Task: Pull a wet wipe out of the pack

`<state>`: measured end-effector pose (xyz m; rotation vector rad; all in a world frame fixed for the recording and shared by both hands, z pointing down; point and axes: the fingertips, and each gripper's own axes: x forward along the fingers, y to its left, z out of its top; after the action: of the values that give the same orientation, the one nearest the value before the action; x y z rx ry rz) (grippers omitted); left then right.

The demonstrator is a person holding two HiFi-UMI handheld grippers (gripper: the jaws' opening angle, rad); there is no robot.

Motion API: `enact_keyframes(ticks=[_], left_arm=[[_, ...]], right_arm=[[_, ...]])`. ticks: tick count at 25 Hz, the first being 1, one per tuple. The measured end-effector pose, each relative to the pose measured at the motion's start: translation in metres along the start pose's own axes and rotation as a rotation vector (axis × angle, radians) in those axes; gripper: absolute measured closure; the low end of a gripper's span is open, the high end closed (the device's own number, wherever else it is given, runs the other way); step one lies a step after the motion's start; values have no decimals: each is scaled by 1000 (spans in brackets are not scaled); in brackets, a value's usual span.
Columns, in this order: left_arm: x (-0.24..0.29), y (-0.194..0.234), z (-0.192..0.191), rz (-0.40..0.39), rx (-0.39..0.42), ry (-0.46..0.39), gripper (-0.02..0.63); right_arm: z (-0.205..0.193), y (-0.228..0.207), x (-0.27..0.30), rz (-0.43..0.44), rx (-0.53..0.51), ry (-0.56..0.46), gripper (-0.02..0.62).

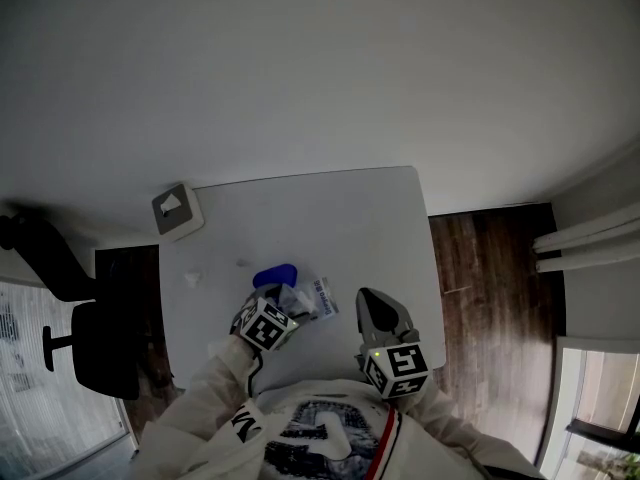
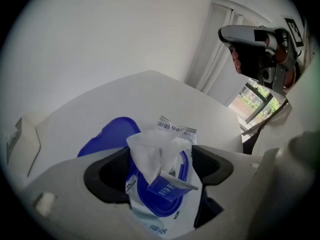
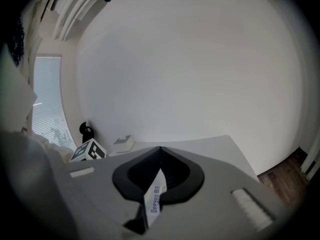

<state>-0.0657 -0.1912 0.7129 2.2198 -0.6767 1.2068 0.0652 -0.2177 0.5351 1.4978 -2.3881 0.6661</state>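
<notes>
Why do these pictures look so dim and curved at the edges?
Head view: dim, flat light over the table. Left gripper view: fisheye with black corners, window bright, wipe sharp. Right gripper view: same black corners; bright blinds, printed strip sharp.

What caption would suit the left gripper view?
Open left gripper straddles a white wipe rising from the open blue-lidded pack.

Table: smooth matt white. Pack: glossy printed plastic film; lid shiny blue hard plastic. Wipe: soft, crinkled, matt cloth-like. Left claw pads: black, ribbed, matt, rubber-like. Label: smooth printed film. Floor: dark grainy wood.
</notes>
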Motion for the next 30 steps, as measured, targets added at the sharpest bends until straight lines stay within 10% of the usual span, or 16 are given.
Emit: enact_keyframes(ticks=[15,18,30], left_arm=[[-10,15,9,43,-53,-54,380],[-16,28,13,109,-71,-85,597],[-19,27,15,106,-68,-114,597]], right_arm=[[-5,-6,3,-13,30,16,591],[-6,-7,4,-15,30,21,591],[-8,-6,3,-15,35,25,591]])
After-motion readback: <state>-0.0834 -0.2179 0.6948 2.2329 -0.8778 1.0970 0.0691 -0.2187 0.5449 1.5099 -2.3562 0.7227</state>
